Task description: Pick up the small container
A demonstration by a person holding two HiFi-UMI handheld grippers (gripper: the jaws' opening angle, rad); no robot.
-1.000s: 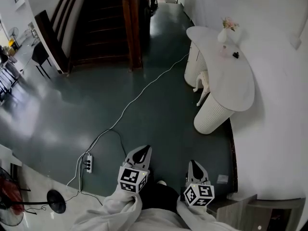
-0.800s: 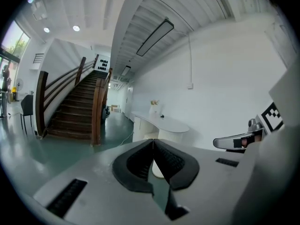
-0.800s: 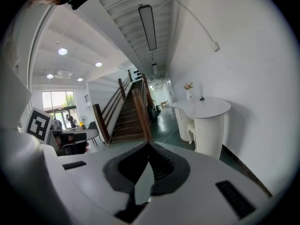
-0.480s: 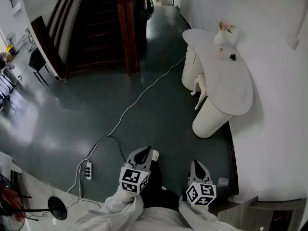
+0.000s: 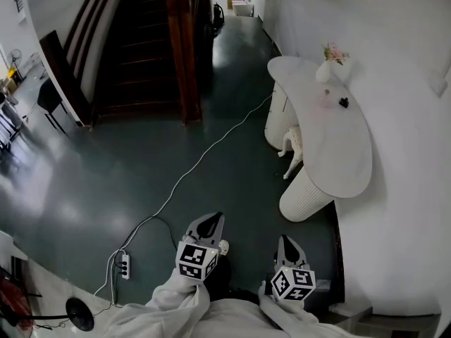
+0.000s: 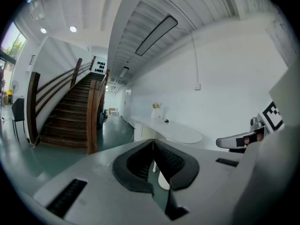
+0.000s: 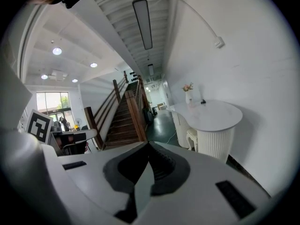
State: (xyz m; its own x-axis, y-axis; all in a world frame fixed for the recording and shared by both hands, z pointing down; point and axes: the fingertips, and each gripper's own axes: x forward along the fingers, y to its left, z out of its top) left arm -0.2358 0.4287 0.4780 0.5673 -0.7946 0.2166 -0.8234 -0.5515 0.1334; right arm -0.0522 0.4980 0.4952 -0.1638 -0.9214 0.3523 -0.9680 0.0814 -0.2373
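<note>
Glossy floor (image 5: 91, 174), curved white table (image 5: 338, 146), left tongs (image 5: 210, 222) closed

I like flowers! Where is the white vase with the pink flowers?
In the head view, the vase stands upper right, at the far end of the white table, near a small dark thing.

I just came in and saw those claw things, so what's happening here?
A person holds a grey two-jaw gripper in each hand, the left gripper and the right gripper. Both are shut with nothing between the jaws. Ahead, by the wall, stands a white curved table on ribbed bases. On it are a white vase of pink flowers and a small dark thing, too small to tell what it is. Nothing has been picked up yet.
</note>
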